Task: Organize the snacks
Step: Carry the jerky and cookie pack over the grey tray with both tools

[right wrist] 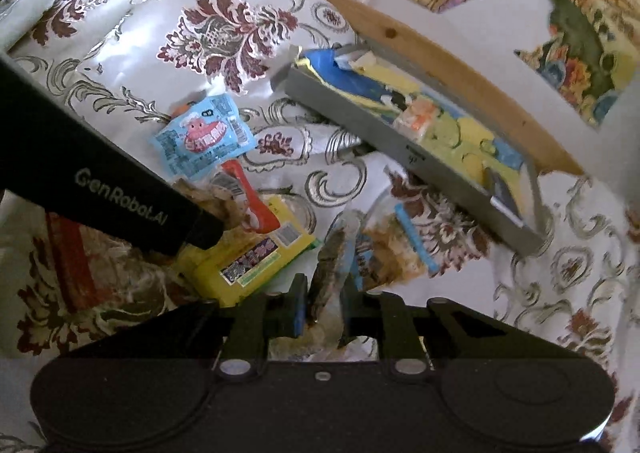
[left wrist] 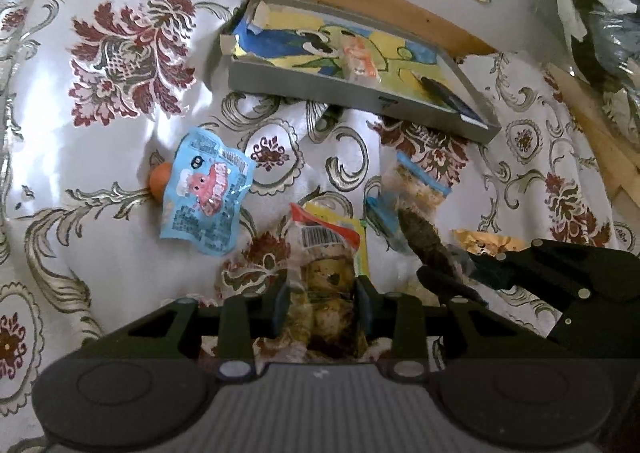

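Currently, the left claw (left wrist: 321, 295) clamps a clear red-topped snack packet (left wrist: 325, 249); the right claw (right wrist: 323, 303) clamps a dark snack pouch (right wrist: 330, 265), over floral cloth (left wrist: 120, 53).

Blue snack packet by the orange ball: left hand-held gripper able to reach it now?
Probably not yet: the left hand-held gripper is shut on a clear snack pack. The blue snack packet itself lies uncovered on the cloth.

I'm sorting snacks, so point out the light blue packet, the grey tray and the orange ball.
light blue packet (left wrist: 206, 191): left wrist view, on its pink cartoon print.
grey tray (left wrist: 320, 87): left wrist view, on its near side wall.
orange ball (left wrist: 159, 179): left wrist view, on its exposed left half.
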The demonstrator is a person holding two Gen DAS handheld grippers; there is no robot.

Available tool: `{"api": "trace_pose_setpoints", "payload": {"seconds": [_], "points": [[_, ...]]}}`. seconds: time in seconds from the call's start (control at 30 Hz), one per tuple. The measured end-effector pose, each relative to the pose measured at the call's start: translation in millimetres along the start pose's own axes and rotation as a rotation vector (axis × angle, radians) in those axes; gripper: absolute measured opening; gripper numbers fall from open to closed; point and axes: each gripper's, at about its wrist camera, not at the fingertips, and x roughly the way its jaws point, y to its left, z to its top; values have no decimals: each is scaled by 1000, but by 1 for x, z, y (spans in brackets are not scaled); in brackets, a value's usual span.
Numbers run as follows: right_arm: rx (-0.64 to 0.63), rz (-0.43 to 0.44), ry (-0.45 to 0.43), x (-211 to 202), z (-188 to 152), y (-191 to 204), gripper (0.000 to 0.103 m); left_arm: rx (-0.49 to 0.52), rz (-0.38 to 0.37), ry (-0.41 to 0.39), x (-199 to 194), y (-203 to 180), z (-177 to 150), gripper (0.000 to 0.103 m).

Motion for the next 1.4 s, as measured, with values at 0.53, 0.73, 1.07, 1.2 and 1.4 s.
{"api": "trace_pose_setpoints", "payload": {"seconds": [0.53, 0.73, 1.07, 1.2, 1.4], "points": [[-137, -144, -148, -37, 25, 4, 10, -48, 21, -122, -33, -3, 27, 38], [-203, -180, -235, -44, 60, -15, 10, -46, 34, -167, -42, -9, 63, 38], [-111, -277, -349, -10, 111, -82, 10, -57, 72, -275, -18, -9, 148, 38], [7, -282, -333, 23, 114, -111, 10, -81, 93, -288, 5, -7, 177, 38], [114, -268, -278, 78, 111, -131, 11, -94, 128, -284, 51, -7, 203, 38]]}}
